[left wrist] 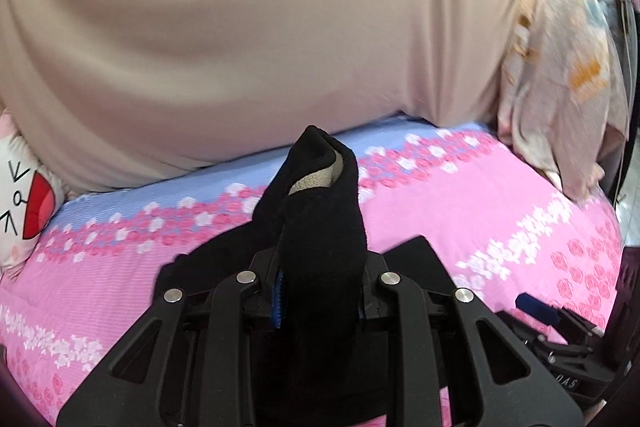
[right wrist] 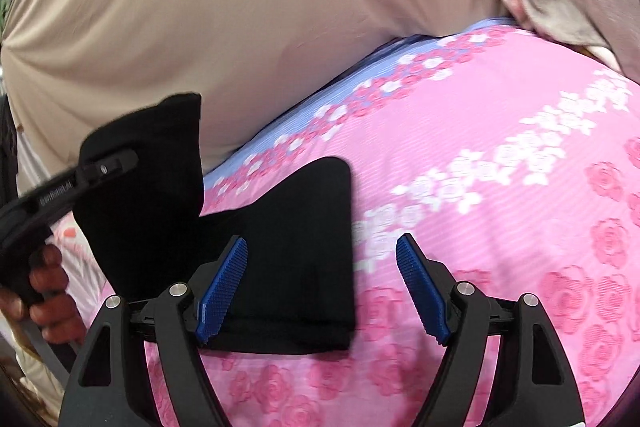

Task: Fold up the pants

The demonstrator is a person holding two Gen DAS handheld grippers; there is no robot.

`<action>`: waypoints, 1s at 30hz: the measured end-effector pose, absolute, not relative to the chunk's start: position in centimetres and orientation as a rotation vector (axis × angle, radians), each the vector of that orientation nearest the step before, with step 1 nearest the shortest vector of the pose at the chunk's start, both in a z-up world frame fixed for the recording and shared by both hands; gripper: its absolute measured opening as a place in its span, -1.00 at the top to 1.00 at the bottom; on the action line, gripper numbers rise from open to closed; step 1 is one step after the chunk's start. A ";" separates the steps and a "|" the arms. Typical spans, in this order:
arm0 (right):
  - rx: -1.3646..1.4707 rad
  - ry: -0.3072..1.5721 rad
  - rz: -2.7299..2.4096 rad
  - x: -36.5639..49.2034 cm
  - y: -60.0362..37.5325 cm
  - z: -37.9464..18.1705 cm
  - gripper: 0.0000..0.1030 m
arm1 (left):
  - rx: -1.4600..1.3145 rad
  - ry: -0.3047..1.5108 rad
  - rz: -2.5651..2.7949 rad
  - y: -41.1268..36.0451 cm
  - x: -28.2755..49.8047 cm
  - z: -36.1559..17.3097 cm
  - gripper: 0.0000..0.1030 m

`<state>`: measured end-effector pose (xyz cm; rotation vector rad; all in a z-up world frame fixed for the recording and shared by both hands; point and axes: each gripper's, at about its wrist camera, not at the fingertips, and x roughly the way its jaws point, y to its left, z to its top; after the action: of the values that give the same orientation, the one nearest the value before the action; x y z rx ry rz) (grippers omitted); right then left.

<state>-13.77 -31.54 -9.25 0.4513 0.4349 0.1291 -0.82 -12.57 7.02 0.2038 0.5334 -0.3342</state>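
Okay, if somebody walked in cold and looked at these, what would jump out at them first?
Probably the black pants against the loud pink floral bedsheet, one end lifted and clamped in the left gripper. Next, the right gripper open just above the flat folded part, with a big beige cushion behind.

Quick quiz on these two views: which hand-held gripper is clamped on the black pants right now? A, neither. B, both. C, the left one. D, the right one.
C: the left hand-held gripper is shut on a lifted fold of the black pants, while the right hand-held gripper stands open above them.
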 end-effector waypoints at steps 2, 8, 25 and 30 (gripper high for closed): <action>0.473 0.423 0.115 -14.2 -32.5 -9.4 -0.47 | 0.220 0.549 -0.345 -13.6 -1.0 6.4 0.55; 0.580 0.410 0.129 -14.5 -34.8 -9.9 -0.48 | 0.296 0.658 -0.367 -17.0 -0.7 2.5 0.51; 0.426 0.467 0.302 -11.8 -29.0 -6.1 -0.66 | 0.113 0.672 -0.221 -4.9 -2.2 5.1 -0.79; 0.406 0.658 0.241 -7.0 -26.1 -8.1 -0.66 | 0.134 0.720 0.019 0.4 -0.2 3.1 -0.79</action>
<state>-6.96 -26.11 -8.12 0.4059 0.6579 0.2414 -0.18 0.42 3.15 0.1338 0.7200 0.0188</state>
